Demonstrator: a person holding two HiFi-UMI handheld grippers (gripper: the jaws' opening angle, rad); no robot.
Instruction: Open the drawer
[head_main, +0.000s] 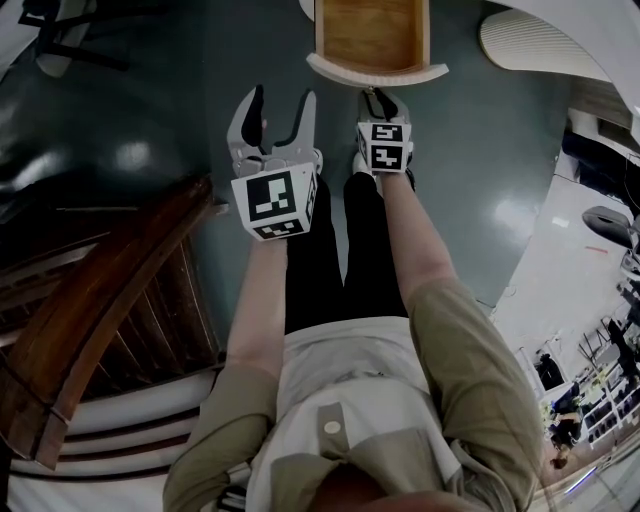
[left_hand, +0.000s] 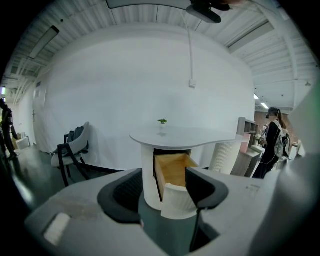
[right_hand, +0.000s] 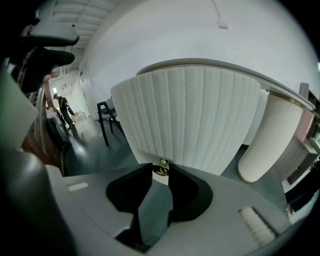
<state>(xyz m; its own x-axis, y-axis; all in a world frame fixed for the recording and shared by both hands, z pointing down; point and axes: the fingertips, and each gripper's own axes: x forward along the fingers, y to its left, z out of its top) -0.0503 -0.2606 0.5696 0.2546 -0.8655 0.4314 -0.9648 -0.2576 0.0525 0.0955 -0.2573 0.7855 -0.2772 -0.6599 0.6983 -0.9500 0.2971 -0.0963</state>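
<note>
Already the drawer (head_main: 375, 70) stands pulled out at twelve o'clock, with the right gripper (head_main: 377, 98) fingers clamped on its small brass knob (right_hand: 161, 168). The left gripper (head_main: 280, 105) fingers are apart and empty (idle at eleven). A skewed pull could slip the tiny knob, and too long a pull might draw the drawer right out.

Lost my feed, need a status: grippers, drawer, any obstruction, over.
Right gripper shut on the brass knob. Left gripper open, empty, alongside. Drawer pulled well out, bare wood inside. No obstruction seen.
</note>
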